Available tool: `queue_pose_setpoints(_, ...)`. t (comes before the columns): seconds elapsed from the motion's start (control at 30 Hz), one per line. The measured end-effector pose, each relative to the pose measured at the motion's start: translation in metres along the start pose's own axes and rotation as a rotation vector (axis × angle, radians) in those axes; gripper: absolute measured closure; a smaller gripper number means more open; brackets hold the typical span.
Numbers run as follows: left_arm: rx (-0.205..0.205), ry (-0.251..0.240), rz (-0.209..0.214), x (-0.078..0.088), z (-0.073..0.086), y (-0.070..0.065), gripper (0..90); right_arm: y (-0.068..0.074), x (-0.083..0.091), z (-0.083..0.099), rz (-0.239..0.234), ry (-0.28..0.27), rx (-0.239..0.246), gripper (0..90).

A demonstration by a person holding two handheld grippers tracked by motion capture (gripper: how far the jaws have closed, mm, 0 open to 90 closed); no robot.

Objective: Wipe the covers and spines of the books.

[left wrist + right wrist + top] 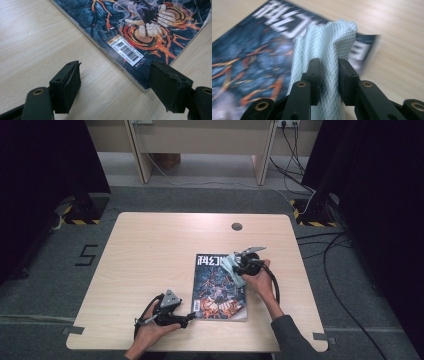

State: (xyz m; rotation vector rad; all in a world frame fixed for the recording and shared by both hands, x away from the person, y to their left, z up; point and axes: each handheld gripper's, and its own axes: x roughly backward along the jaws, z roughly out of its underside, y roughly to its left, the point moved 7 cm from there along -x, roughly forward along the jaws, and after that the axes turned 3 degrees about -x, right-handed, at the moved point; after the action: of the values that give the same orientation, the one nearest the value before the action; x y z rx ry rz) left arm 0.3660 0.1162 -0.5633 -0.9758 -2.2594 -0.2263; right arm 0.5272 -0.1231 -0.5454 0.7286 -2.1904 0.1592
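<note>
A magazine with a dark, fiery cover and white title characters lies flat on the wooden table, right of centre. My right gripper hovers over its top right part, shut on a bunched pale cloth. In the right gripper view the diamond-textured cloth stands up between the pads of the right gripper, above the blurred magazine. My left gripper rests by the bottom left corner, open. In the left gripper view the left gripper has wide jaws facing the magazine near its barcode label.
A small round grommet sits near the table's far edge. Bare wood stretches to the left and behind the magazine. Cables run over the grey floor at the right, and a desk frame stands beyond the table.
</note>
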Motion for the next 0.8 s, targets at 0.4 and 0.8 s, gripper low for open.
queue_pose_setpoints(0.4, -0.003, 0.000, 0.006, 0.000, 0.000, 0.000, 24.9, -0.059, 0.029, 0.009, 0.070, -0.055, -0.161, 77.1)
queue_pose_setpoints(0.8, -0.002, -0.002, 0.007, 0.000, 0.000, 0.000, 24.9, -0.068, 0.059, 0.012, 0.078, -0.080, -0.164, 80.8)
